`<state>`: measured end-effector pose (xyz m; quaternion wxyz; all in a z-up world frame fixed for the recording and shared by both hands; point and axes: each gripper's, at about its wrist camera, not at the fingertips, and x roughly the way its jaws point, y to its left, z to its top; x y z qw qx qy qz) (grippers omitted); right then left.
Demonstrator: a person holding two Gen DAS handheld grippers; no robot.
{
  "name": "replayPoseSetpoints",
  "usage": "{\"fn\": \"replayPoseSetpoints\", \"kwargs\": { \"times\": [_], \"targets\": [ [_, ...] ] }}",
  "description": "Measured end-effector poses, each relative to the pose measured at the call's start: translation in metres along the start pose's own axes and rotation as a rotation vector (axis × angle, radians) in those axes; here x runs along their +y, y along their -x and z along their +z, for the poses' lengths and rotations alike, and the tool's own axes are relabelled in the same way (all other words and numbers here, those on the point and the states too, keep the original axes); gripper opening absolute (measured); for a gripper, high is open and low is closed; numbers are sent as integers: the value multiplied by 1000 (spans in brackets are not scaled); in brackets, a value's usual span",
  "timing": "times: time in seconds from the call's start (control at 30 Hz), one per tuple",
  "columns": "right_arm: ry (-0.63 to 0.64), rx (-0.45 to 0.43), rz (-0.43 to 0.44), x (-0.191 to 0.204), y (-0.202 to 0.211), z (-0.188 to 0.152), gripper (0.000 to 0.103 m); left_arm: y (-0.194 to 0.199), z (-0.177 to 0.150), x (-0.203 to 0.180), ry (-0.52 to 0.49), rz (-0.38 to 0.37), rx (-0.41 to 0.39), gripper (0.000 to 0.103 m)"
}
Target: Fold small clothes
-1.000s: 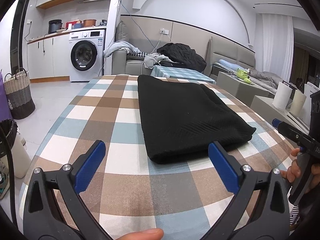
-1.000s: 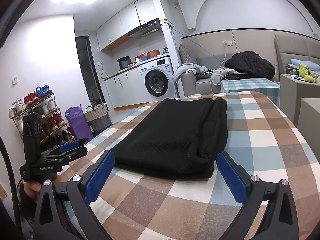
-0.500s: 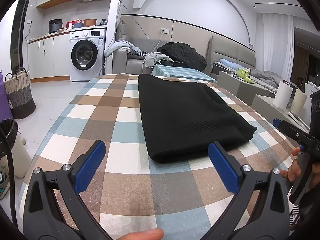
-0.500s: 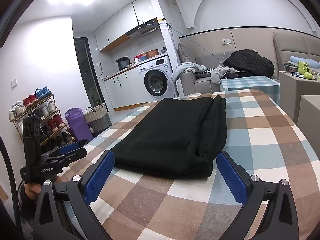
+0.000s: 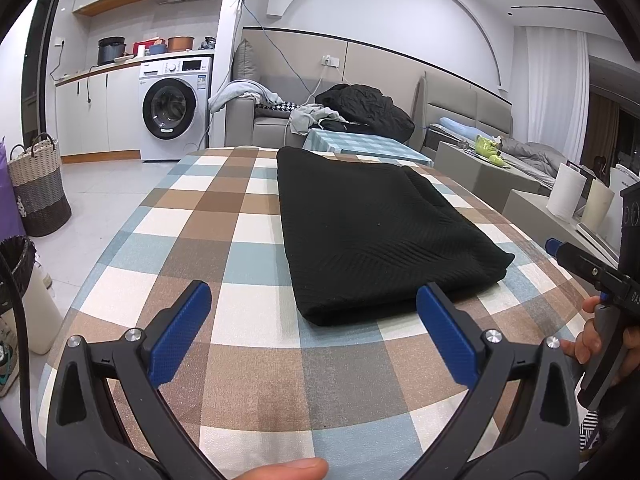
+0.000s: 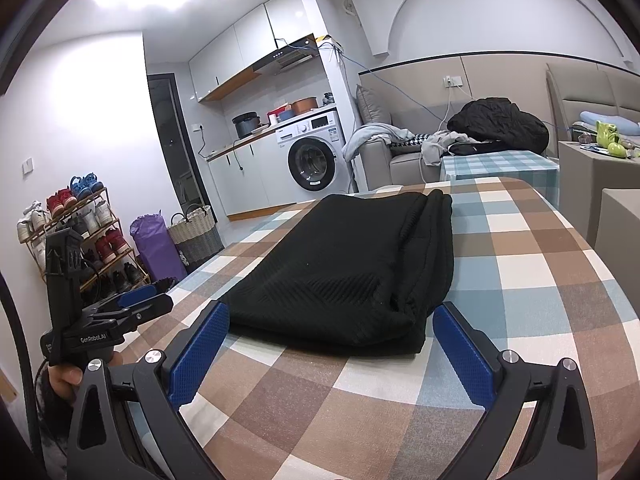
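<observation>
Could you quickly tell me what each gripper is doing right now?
Left gripper: open, holding nothing.
Right gripper: open, holding nothing, near the black garment.

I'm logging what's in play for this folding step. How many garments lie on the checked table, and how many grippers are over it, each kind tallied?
Black folded garment: 1
Grippers: 2, the left gripper and the right gripper, both open and holding nothing
Total: 3
</observation>
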<state>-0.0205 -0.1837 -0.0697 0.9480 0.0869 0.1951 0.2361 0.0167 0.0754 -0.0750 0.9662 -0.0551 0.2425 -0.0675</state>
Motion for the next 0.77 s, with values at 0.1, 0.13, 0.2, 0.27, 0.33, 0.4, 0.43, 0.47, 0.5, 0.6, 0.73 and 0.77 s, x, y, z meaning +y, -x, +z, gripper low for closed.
{"fn": "replayPoseSetpoints", "kwargs": {
  "times": [0.1,0.13,0.2,0.27,0.33,0.4,0.43,0.47,0.5,0.6,0.73,0.77],
  "targets": [
    [12,6,6,1,-1,-2,103,-1,0,0,-3,1,0,102],
    [17,5,4,2,-1,-2,103,-1,0,0,-3,2,0,102],
    [24,7,4,3,-2,-4,103,-1,0,0,-1,1,0,102],
    [23,7,5,2,-2,-4,103,-1,0,0,-1,1,0,102],
    [22,8,6,2,-2,-4,103,-1,0,0,-1,1,0,102],
    [22,12,11,3,-4,-3,103,-1,-1,0,-2,1,0,102],
    [24,13,11,4,-4,-3,103,-1,-1,0,-2,1,0,102],
    [28,15,11,5,-4,-4,103,-1,-1,0,-2,3,-1,102],
    [30,16,10,5,-4,-4,103,-1,-1,0,-3,1,-1,102],
    [32,19,11,7,-5,-5,103,-1,-3,-1,-11,0,-5,102],
    [28,20,12,6,-5,-4,103,-2,-3,-2,-11,0,-4,102],
    [26,20,12,6,-5,-4,103,-2,-3,-2,-9,0,-4,102]
  ]
}}
